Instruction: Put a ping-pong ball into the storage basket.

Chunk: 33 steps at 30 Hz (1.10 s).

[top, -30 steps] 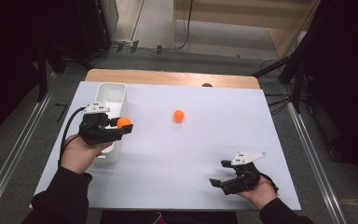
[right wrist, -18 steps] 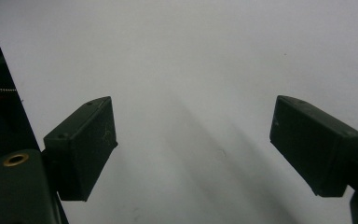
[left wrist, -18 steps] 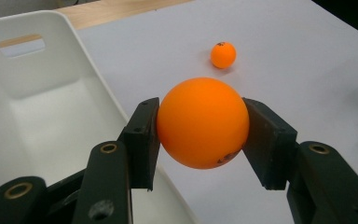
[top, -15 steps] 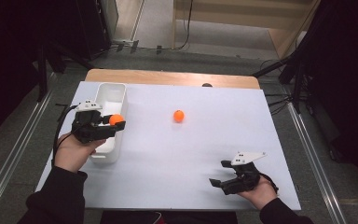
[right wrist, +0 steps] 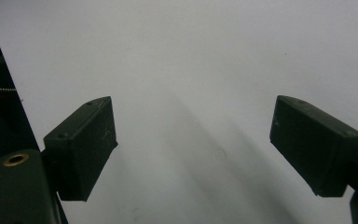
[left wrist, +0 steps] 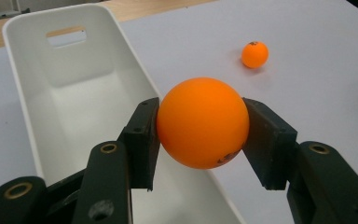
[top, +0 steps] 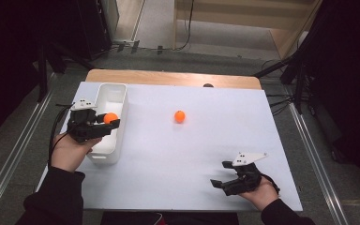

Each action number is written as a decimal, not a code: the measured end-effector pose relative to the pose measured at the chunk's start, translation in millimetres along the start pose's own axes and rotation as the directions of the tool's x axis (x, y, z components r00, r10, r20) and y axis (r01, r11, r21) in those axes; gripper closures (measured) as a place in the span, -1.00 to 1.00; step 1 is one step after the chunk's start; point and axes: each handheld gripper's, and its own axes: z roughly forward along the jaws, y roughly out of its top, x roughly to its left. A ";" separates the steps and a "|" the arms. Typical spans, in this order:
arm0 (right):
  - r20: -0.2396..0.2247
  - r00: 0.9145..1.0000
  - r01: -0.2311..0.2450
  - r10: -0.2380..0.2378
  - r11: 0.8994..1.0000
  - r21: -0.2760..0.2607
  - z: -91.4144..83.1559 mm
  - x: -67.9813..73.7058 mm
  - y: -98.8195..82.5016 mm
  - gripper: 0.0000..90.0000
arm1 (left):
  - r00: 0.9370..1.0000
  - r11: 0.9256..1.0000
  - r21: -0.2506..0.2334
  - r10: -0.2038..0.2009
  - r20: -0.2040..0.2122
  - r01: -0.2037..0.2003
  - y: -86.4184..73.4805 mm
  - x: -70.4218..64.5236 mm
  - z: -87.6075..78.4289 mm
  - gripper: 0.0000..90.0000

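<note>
Nearest the person, at the table's front right, the right gripper (top: 228, 183) lies low over the white table top (top: 206, 154) in the person's right hand (top: 262, 194). In the right gripper view its jaws stand wide apart with nothing between them — just bare white surface beyond.

Farther up on the left side, the left hand (top: 68, 152) holds the left gripper (top: 110, 119), whose jaws are clamped on an orange ball (left wrist: 203, 122). The left gripper view shows both black pads pressed against the ball's sides, so the ball is squeezed between them and carried clear of the table. In the high view the held ball (top: 110, 117) hangs over the white plastic bin (top: 104, 157), roughly above its middle; in the left gripper view it sits above the bin's right-hand wall (left wrist: 140, 79), with the bin's hollow inside open below and to the left.

Beyond that, a second orange ball (top: 180, 116) rests on the table top near its centre — well apart from the bin and from both grippers. At the far edge a strip of wooden table edge (top: 168, 78) shows past the white sheet.
</note>
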 end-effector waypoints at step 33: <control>-0.002 1.000 0.007 -0.007 1.000 0.001 1.1 -0.3 0.0 -0.71 | 0.993 0.997 0.010 -0.077 -0.089 0.078 3.5 30.4 27.0 0.11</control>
